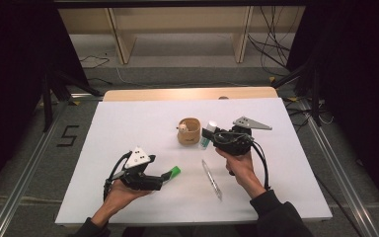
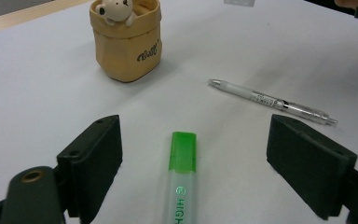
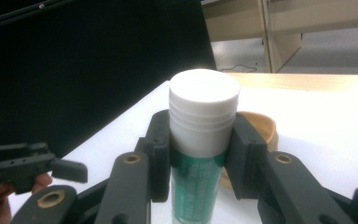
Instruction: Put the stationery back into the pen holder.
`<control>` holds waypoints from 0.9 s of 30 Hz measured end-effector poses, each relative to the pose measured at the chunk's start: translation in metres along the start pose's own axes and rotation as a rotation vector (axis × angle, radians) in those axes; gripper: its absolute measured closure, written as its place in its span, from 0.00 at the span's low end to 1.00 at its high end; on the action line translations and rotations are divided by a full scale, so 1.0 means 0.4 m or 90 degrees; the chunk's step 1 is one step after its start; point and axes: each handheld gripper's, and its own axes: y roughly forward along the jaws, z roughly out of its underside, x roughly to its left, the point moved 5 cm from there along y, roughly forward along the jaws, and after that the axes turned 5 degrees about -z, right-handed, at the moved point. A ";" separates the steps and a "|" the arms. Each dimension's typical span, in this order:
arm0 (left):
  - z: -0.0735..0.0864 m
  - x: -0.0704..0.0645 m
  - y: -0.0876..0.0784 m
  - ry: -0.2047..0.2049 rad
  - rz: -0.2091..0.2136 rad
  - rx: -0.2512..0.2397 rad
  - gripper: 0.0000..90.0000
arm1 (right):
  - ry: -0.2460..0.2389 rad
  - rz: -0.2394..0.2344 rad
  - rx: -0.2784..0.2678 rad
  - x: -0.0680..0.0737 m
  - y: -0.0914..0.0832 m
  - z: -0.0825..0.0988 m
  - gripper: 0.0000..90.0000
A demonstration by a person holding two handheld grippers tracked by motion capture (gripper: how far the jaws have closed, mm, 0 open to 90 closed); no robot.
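A green highlighter (image 2: 182, 177) lies flat on the white table cover between the jaws of my left gripper (image 2: 196, 126). The jaws stand wide apart and clear of it, so the gripper is open. From above, my left gripper (image 1: 164, 177) sits at the front left with the highlighter's green cap (image 1: 175, 172) poking out past it. My right gripper (image 3: 203, 140) is shut on a glue stick (image 3: 204, 121) with a white cap and green body, held upright. In the high view, my right gripper (image 1: 209, 135) holds the glue stick (image 1: 211, 126) just right of a tan cup (image 1: 189, 132).
The tan cup (image 2: 127, 42) has a small bear figure on its rim. A clear pen (image 1: 211, 178) lies on the white cover (image 1: 128, 123) between the two hands. Beyond the table's far wooden edge are a floor, cables and shelf legs.
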 end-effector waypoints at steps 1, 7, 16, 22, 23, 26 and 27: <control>0.001 0.000 0.000 -0.001 0.000 0.001 0.19 | -0.001 0.001 0.000 -0.001 0.003 -0.004 0.73; 0.008 0.008 -0.005 -0.003 -0.009 0.007 0.18 | -0.013 0.016 0.005 -0.012 0.025 -0.025 0.73; 0.017 0.019 -0.013 -0.005 -0.021 0.012 0.17 | -0.014 0.036 0.009 -0.037 0.062 -0.053 0.73; 0.023 0.024 -0.015 -0.010 -0.026 0.018 0.17 | -0.010 0.050 0.013 -0.053 0.091 -0.065 0.73; 0.023 0.026 -0.016 -0.011 -0.026 0.020 0.17 | -0.011 0.051 0.014 -0.055 0.096 -0.067 0.73; 0.024 0.028 -0.018 -0.016 -0.025 0.018 0.17 | -0.011 0.055 0.018 -0.058 0.112 -0.072 0.73; 0.024 0.028 -0.018 -0.015 -0.026 0.018 0.17 | -0.012 0.056 0.020 -0.059 0.117 -0.073 0.73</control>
